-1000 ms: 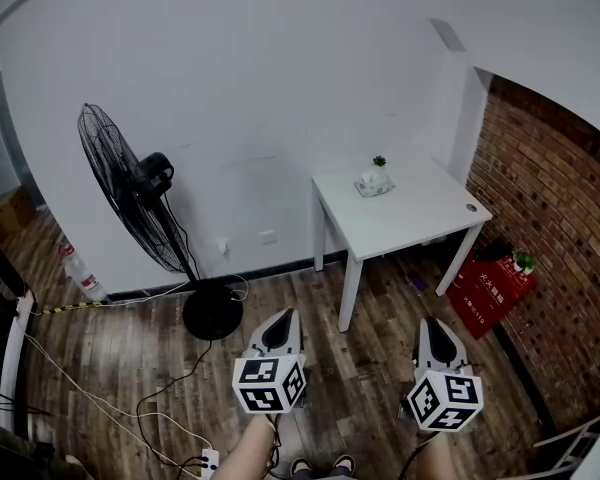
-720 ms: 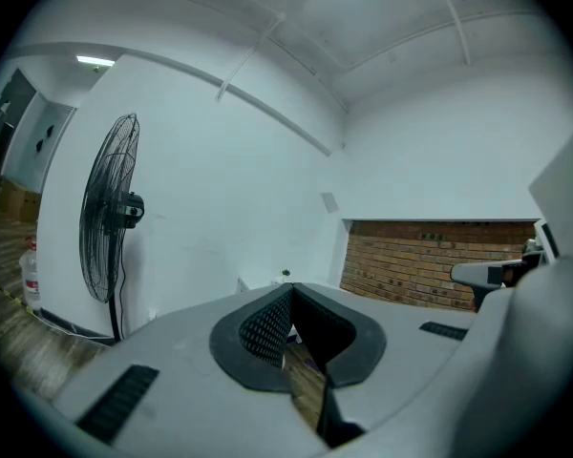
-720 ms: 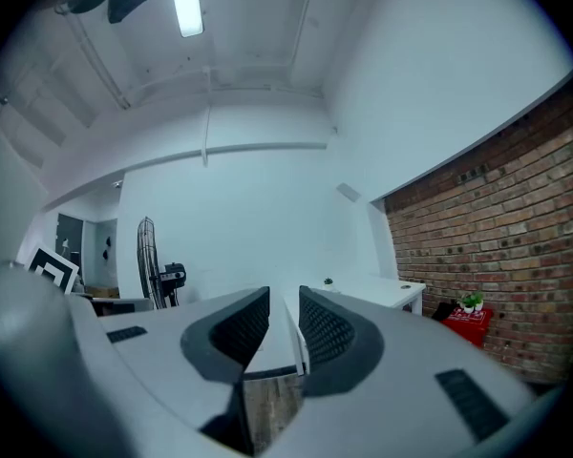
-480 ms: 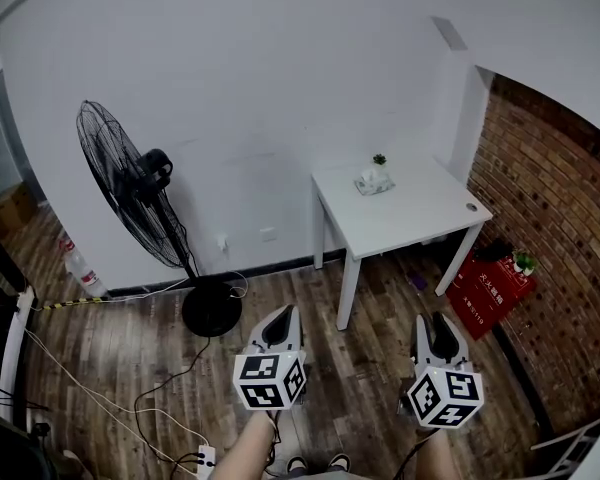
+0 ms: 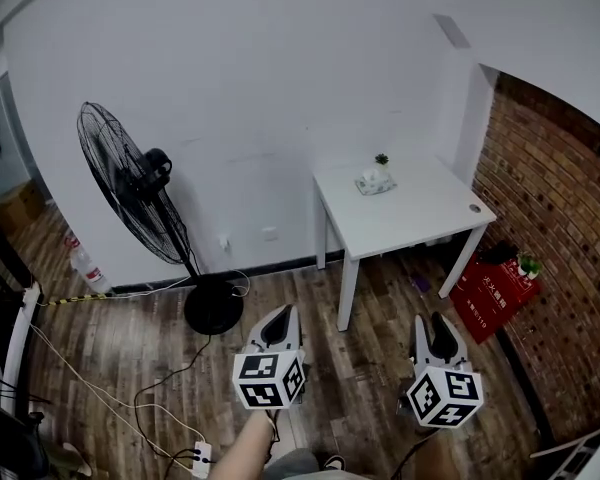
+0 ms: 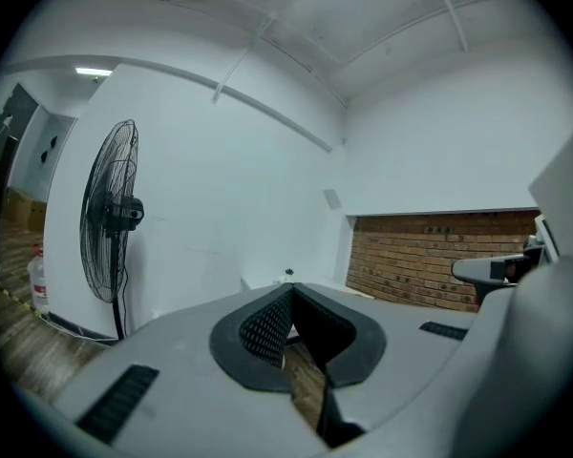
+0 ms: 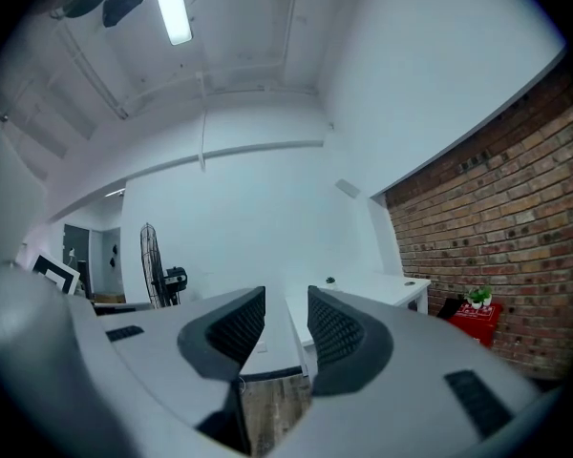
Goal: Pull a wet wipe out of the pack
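The wet wipe pack (image 5: pixel 372 183) lies at the back of a small white table (image 5: pixel 425 213), next to a tiny potted plant (image 5: pixel 381 160). Both grippers hang low over the wooden floor, well short of the table. My left gripper (image 5: pixel 283 314) is shut with nothing in it; in the left gripper view (image 6: pixel 288 292) its tips meet. My right gripper (image 5: pixel 427 320) is open by a narrow gap and empty; in the right gripper view (image 7: pixel 286 303) the table (image 7: pixel 372 289) shows beyond it.
A tall black standing fan (image 5: pixel 130 193) stands left of the table by the white wall. Cables and a power strip (image 5: pixel 200 455) lie on the floor at lower left. A red box (image 5: pixel 492 290) sits by the brick wall (image 5: pixel 565 218) at right.
The right gripper's jaws have parted slightly from shut. The view has shifted a little; both grippers stay low in front of me.
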`<state>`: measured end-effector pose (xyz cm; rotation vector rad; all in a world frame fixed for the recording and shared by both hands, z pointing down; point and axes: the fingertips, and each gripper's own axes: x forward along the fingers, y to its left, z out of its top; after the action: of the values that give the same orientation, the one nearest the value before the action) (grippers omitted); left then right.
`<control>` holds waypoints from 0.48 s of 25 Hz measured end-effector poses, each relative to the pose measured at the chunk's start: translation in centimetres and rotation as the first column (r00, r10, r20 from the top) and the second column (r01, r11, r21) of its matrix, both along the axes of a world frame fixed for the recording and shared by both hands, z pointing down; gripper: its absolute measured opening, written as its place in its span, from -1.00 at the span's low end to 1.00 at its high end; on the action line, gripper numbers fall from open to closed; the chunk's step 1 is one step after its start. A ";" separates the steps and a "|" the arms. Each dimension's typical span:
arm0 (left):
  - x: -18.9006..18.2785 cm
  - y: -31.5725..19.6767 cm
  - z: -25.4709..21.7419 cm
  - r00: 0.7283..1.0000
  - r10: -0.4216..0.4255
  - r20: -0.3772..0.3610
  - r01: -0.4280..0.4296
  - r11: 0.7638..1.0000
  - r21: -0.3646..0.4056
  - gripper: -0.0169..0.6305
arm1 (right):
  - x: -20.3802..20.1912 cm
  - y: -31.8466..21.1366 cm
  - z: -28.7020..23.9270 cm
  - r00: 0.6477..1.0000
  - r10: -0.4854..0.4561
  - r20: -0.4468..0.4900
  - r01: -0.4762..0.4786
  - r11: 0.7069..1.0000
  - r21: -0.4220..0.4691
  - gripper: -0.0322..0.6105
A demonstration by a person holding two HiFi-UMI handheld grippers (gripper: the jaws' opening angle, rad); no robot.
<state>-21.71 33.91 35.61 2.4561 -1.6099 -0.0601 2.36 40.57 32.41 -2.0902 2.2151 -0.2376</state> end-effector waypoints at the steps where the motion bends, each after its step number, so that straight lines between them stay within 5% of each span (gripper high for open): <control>1: 0.3 0.0 0.1 1.000 -0.003 0.003 0.003 1.000 -0.001 -0.95 | 0.3 -0.1 0.2 1.000 -0.003 0.004 0.003 1.000 -0.002 -0.51; 12: 4.4 -3.8 0.8 1.000 0.013 0.015 -0.013 1.000 -0.006 -0.95 | 3.4 -3.4 2.3 1.000 -0.015 0.013 0.016 0.999 -0.050 -0.51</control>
<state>-17.32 30.14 36.39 2.4686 -1.5978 -0.0346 5.79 37.13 34.66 -2.0917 2.2420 -0.3096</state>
